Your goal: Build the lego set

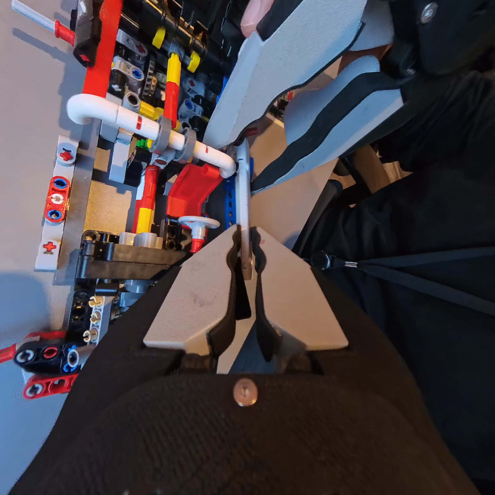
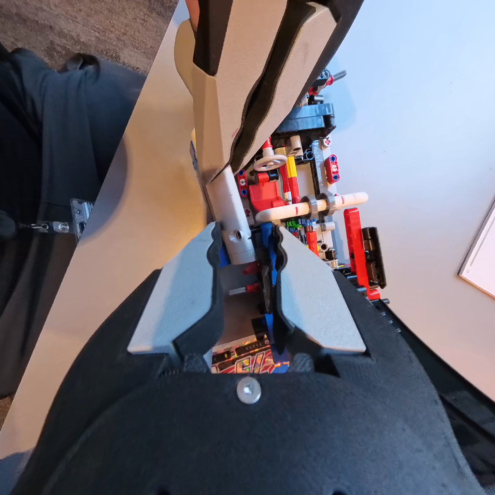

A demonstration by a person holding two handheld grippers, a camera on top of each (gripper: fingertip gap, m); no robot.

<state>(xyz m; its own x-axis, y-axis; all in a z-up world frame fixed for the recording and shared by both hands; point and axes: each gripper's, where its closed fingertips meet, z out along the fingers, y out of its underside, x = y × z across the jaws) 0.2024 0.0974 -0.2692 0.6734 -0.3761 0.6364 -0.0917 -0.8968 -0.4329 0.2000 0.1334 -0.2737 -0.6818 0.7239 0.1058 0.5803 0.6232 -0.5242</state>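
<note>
A: Where's the Technic chassis?

B: At the table's near edge. The left gripper pinches its white side panel; the right gripper clamps the blue beam there.

A: Handling?

B: Light and rigid, I'd judge, but pinned joints pop; hold the frame beams.

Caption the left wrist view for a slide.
Left gripper pinches a white panel at the Lego chassis edge while the right gripper presses from above.

Carpeted office or home room: pale desk, grey carpet.
</note>
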